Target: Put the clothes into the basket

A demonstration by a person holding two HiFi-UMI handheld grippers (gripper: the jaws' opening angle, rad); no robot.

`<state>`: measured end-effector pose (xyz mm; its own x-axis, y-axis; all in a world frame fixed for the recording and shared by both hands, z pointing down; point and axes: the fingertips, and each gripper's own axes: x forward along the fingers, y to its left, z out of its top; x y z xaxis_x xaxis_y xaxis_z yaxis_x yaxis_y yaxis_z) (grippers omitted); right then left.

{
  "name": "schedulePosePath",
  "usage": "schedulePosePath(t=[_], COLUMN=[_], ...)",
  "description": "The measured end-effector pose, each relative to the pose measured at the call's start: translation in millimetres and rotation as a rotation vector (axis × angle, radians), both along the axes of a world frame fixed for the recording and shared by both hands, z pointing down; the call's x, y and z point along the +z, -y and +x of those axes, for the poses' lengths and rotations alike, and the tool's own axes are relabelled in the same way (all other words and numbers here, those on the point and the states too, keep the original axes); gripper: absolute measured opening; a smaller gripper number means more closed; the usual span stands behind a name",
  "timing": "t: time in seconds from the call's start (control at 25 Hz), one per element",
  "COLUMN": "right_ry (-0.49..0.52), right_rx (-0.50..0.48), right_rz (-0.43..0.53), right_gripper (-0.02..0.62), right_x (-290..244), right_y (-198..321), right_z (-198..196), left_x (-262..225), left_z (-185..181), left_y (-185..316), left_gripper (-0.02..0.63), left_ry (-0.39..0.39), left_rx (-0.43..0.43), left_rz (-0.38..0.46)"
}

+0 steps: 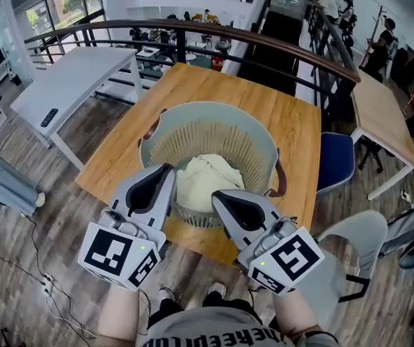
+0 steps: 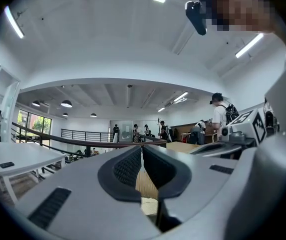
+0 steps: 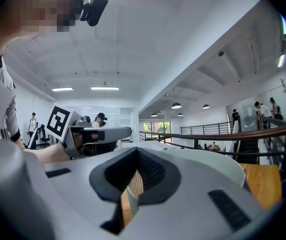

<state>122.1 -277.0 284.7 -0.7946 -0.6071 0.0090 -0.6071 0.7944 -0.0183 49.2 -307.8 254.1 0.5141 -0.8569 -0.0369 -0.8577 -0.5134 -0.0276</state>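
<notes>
Cream clothes (image 1: 205, 178) piled inside the round basket (image 1: 192, 116), basket on the wooden table (image 1: 297, 132), left gripper (image 1: 165, 172) and right gripper (image 1: 220, 196) held out flat, side by side by its near edge, both squeezed closed, nothing in them.

You hold your left gripper (image 1: 167, 169) and right gripper (image 1: 217, 195) level, side by side, pointing forward, each with jaws closed on nothing, forearms (image 1: 118, 313) outstretched.
</notes>
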Motion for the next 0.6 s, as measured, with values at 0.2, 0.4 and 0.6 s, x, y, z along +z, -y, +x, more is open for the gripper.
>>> schedulePosePath(t=[0.2,0.4,0.6], right_ry=[0.0,-0.005,-0.001], right_rx=[0.048,0.096,0.142], right_rz=[-0.008,-0.01,-0.014], right_gripper=[0.009,0.009,0.009], right_x=[1.3,2.5,1.4], right_y=[-10.6,-23.7,-37.7], right_z=[-9.1,-24.0,-37.1], left_x=[5.3,9.7,11.6], left_z=[-2.1,-10.6,-19.5], left_y=[-11.3,-27.1,-44.5], left_gripper=[0.015,0.014,0.014], left_ry=[0.016,0.025,0.025], left_rx=[0.059,0.118,0.18], left_rz=[-0.01,-0.016,-0.024])
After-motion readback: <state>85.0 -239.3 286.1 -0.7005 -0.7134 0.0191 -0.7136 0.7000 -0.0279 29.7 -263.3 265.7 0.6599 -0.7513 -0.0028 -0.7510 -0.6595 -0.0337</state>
